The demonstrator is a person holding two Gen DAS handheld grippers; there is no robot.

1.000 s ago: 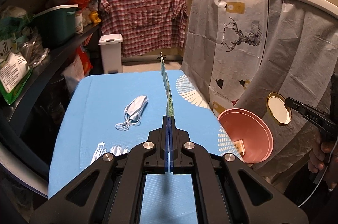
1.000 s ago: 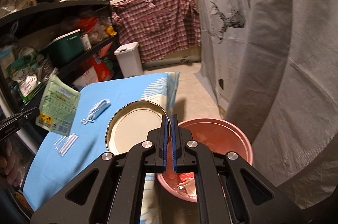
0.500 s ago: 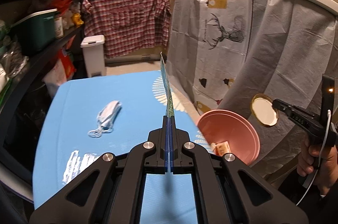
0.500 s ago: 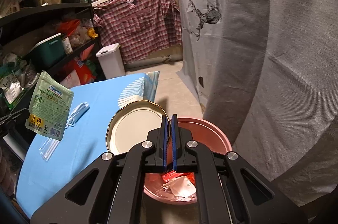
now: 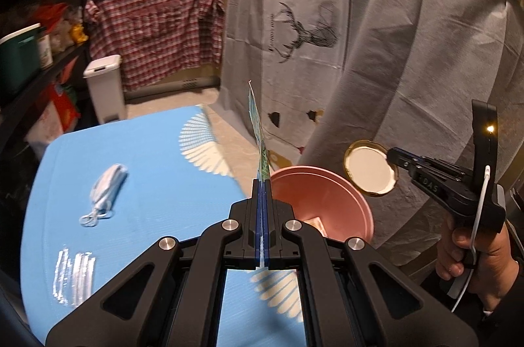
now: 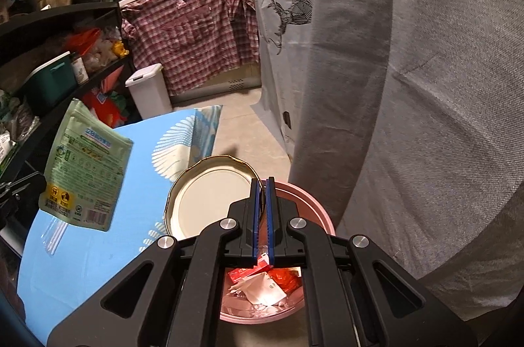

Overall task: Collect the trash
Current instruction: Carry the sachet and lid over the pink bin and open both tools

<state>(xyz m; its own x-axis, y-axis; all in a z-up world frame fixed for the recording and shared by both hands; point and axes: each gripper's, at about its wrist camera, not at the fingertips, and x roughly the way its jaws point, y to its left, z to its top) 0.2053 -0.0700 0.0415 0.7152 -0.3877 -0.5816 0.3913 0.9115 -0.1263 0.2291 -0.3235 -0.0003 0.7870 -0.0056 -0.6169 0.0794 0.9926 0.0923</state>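
My left gripper (image 5: 262,186) is shut on a green pouch (image 5: 258,131), seen edge-on; in the right wrist view the pouch (image 6: 85,167) hangs flat above the blue table. My right gripper (image 6: 262,183) is shut on the rim of a gold jar lid (image 6: 213,199), held over the pink bin (image 6: 314,209); the lid also shows in the left wrist view (image 5: 370,172) above the bin's (image 5: 327,193) right side. The bin holds red and white wrappers (image 6: 262,284). A blue face mask (image 5: 104,193) and a clear plastic wrapper (image 5: 73,278) lie on the table (image 5: 157,157).
A grey deer-print cloth (image 5: 344,45) hangs right behind the bin. Dark shelves (image 6: 59,19) with pots and boxes stand left of the table. A white pedal bin (image 5: 104,91) and a plaid shirt (image 5: 154,29) are at the far wall.
Both grippers have swung right toward the pink bin. The lid now hangs over the bin's opening and the pouch has come closer to the bin's edge.
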